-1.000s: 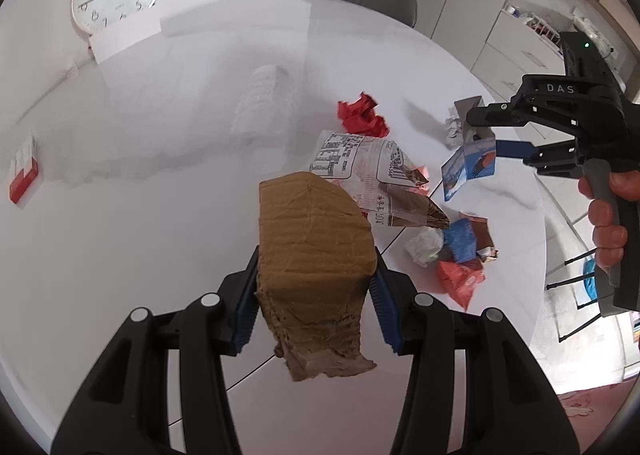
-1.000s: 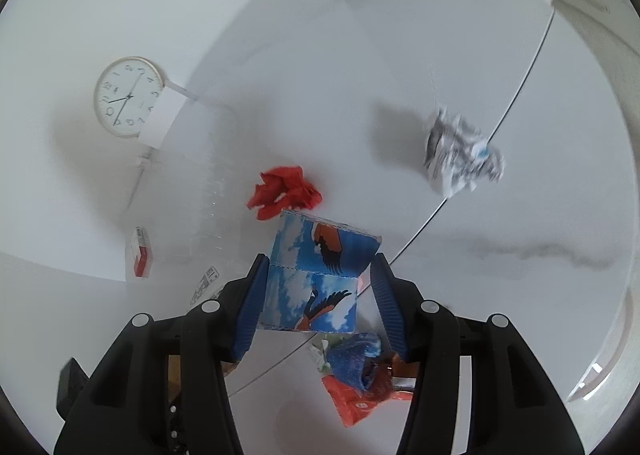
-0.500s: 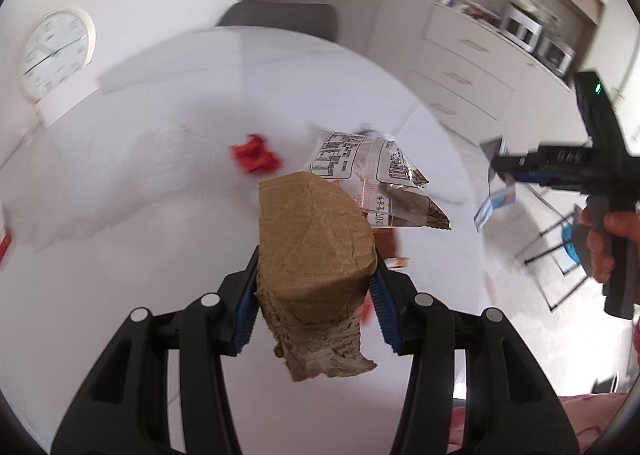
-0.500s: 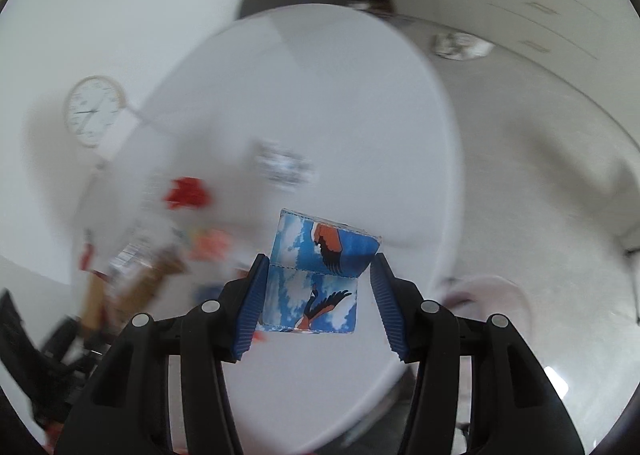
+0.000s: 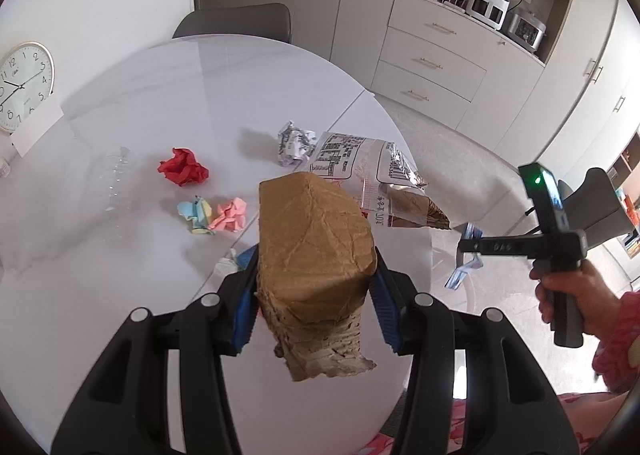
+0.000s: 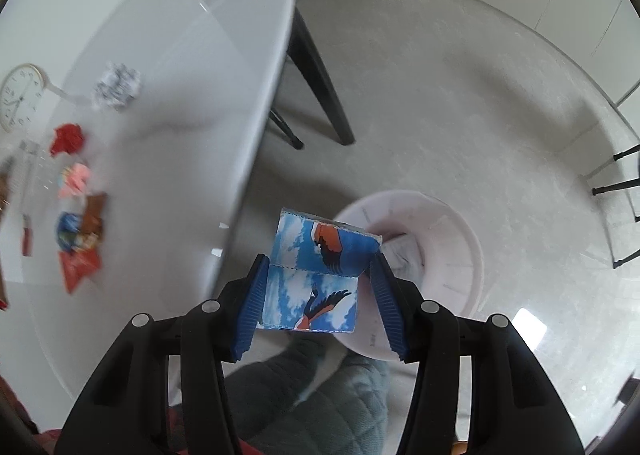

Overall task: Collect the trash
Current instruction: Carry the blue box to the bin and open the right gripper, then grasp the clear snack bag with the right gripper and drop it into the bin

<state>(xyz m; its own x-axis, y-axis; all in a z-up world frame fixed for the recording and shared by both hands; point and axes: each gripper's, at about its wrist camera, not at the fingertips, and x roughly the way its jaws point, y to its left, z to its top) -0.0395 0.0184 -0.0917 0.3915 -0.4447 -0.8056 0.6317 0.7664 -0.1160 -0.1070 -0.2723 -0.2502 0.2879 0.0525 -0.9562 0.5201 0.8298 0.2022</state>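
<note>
Pointing steeply down, right gripper (image 6: 318, 279) pinches bird-print carton (image 6: 316, 275) above pink bin (image 6: 460, 239); left gripper (image 5: 316, 287) clamps torn cardboard (image 5: 316, 251) over table (image 5: 120, 275).

L gripper (image 5: 316, 295) angled down, pads clamped on sth. R gripper (image 6: 320, 287) points steeply down, also clamped. R hand (image 5: 568, 295) wraps its handle.

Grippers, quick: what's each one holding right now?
Left gripper: closed on the brown cardboard piece.
Right gripper: closed on the blue bird-print carton.
</note>
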